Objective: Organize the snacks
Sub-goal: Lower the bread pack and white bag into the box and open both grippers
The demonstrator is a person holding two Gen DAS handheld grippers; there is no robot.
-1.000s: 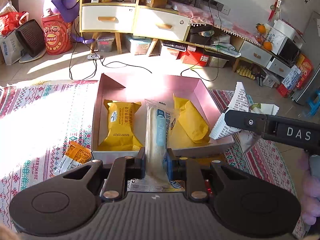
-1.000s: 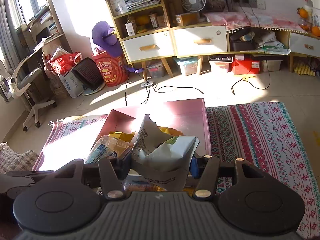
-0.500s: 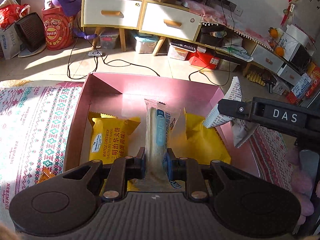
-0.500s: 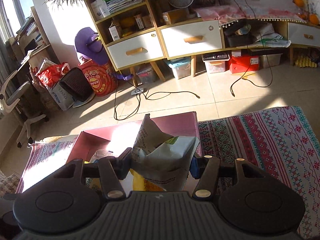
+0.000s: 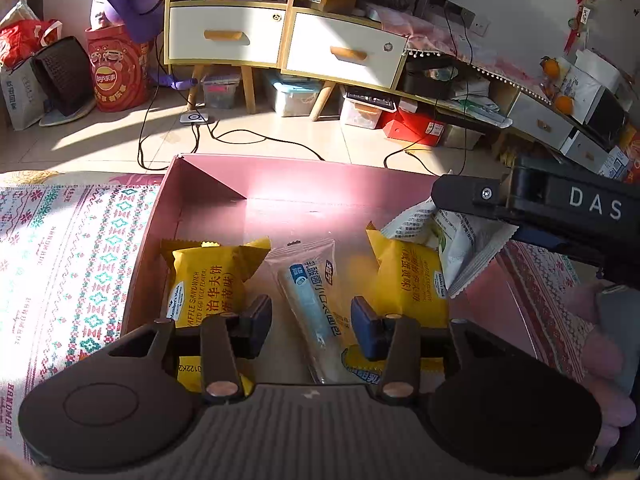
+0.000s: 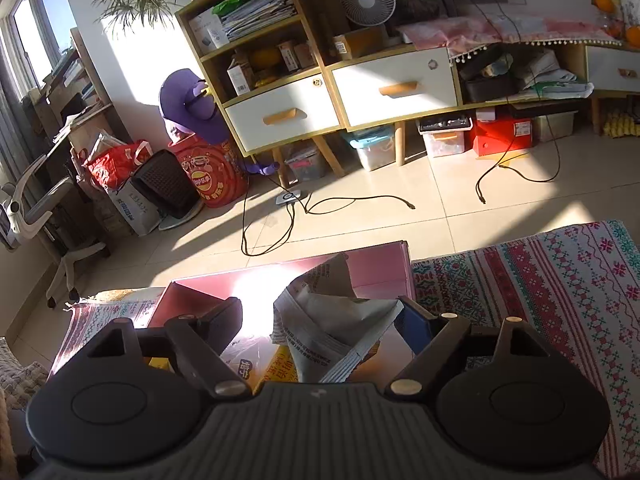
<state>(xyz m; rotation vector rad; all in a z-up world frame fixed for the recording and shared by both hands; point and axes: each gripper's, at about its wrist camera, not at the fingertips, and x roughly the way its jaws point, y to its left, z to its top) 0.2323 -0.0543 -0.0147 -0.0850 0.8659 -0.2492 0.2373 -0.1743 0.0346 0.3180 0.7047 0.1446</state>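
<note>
Both grippers' jaws have just been opened. Left gripper (image 5: 310, 322) is seen parted around the clear blue-labelled snack (image 5: 316, 300), lying in the pink box (image 5: 160, 240) (frame centre). Right gripper (image 6: 320, 326) is spread beside the white packet (image 6: 332, 328), pads clear.

left claw (image 5: 311, 322): jaws just opened | right claw (image 6: 320, 326): jaws just opened

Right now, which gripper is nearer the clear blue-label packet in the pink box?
Left. The left gripper straddles the packet, fingers apart beside it; the right gripper hangs over the box's right side.
</note>
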